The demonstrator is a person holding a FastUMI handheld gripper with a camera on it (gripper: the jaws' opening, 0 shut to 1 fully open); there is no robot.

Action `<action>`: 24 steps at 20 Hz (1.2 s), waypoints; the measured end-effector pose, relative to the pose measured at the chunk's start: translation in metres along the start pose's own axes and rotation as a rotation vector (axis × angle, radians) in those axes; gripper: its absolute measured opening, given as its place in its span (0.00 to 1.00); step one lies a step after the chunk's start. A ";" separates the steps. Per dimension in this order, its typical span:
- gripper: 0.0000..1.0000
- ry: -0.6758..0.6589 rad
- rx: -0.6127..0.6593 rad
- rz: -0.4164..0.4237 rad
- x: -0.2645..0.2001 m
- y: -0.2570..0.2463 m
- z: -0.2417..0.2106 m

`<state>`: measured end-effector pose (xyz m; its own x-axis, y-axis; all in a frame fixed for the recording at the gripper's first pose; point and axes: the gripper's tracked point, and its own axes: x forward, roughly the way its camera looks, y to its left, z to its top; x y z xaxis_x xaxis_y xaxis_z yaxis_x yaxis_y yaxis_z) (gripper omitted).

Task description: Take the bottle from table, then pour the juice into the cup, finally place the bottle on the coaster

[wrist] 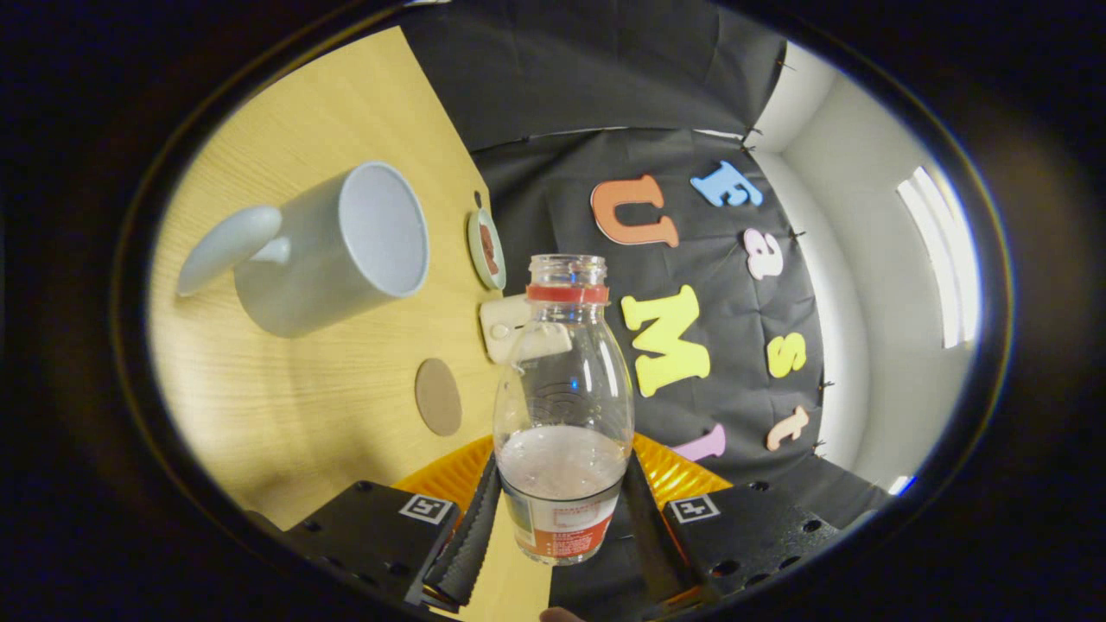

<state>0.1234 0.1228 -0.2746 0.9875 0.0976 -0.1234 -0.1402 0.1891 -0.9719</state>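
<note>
The view was rolled hard to one side, so the wooden table (285,380) stood up like a wall on the left of the fingers and the booth cloth hung to the right.

Furthest left, the grey cup (320,246) sat on that table with its handle pointing away from the bottle and its open mouth turned toward it; the inside looked pale and nothing could be made out in it. Nearer the fingers lay the round brown coaster (438,396), flat on the wood and bare. Beyond it, at the table's far edge, were a small white box (505,326) and a small green-rimmed dish (486,248).

The gripper (562,527) had closed on the bottle (562,406), one ribbed black finger pressing each side of its lower body. The bottle was clear plastic, lifted off the table, its uncapped mouth with a red neck ring pointing forward, away from the fingers. A pale, cloudy juice filled only the part near the fingers. A white and red label wrapped the base; its print was too small to read.
</note>
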 end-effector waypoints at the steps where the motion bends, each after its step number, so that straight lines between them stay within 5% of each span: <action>1: 0.76 -0.003 -0.027 -0.003 0.002 -0.003 0.001; 24: 0.76 -0.056 -0.352 0.019 -0.004 -0.014 0.018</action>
<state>0.1202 0.1377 -0.2565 0.9783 0.1530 -0.1400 -0.1152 -0.1608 -0.9802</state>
